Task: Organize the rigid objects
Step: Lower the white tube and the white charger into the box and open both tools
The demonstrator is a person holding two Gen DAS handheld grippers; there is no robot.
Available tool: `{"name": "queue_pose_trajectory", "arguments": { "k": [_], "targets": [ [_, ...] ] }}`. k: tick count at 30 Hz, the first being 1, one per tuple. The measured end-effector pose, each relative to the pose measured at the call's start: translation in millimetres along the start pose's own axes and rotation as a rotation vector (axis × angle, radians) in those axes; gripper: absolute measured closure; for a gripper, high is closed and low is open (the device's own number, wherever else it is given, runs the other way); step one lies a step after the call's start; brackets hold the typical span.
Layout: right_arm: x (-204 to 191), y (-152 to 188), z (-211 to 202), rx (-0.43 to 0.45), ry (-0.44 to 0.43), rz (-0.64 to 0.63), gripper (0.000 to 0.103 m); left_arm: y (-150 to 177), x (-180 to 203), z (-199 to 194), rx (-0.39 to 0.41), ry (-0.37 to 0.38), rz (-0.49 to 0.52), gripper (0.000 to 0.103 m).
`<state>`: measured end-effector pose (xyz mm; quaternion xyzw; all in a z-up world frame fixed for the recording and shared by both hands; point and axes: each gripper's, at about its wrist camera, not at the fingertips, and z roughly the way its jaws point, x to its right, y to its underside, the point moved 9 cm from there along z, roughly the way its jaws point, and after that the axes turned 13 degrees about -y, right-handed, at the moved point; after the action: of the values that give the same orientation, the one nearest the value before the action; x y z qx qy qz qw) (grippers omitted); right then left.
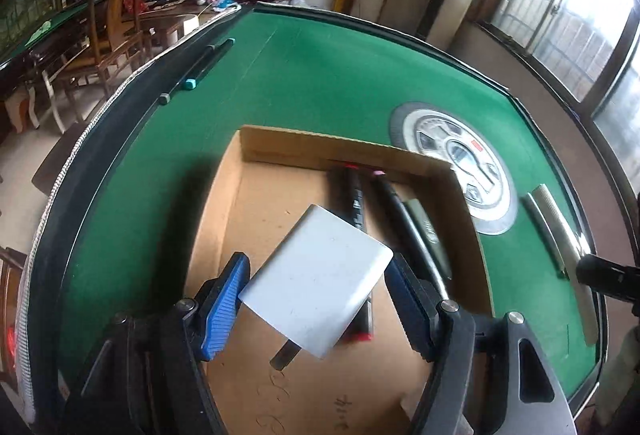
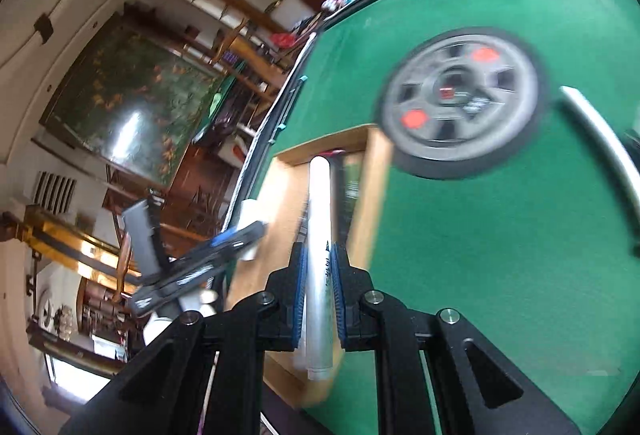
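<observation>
My left gripper [image 1: 316, 287] is shut on a white plug charger [image 1: 316, 281], held above a shallow cardboard box [image 1: 344, 151] on the green table. Inside the box lie a black marker with red ends [image 1: 356, 201], a black pen with a pink tip [image 1: 396, 203] and a dark flat item [image 1: 428, 231]. My right gripper [image 2: 319, 271] is shut on a white marker [image 2: 319, 243], held tilted over the box [image 2: 280, 195]. The left gripper [image 2: 208, 267] shows at the box's left side in the right wrist view.
A round dial panel [image 1: 456, 163] sits in the table centre, right of the box. A pale tile rack [image 1: 560, 243] lies further right. Two dark sticks with teal caps [image 1: 200, 69] lie along the far left rim. Chairs and furniture stand beyond the table.
</observation>
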<state>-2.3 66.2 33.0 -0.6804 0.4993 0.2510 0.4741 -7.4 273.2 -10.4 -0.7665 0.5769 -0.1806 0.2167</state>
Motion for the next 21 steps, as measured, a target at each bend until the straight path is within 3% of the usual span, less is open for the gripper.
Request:
{"name": "queue_pose_trajectory", "arguments": {
  "k": [5,9,15,21],
  "targets": [
    [-5,-9,67,-0.047,0.037,0.013,0.091,-2,-6,37,-0.052,0.013,-0.060,0.030],
    [9,-6,103,-0.075,0.084,0.045,0.091,-9,-6,39,-0.034,0.005,-0.056,0.030],
    [27,-6,121,-0.079,0.182,0.036,0.091,-21,-9,40,-0.020,0.034,-0.099,0.029],
    [29,-12,126,-0.059,0.222,-0.007,0.087,-30,-17,22,-0.002,0.073,-0.144,0.028]
  ]
}}
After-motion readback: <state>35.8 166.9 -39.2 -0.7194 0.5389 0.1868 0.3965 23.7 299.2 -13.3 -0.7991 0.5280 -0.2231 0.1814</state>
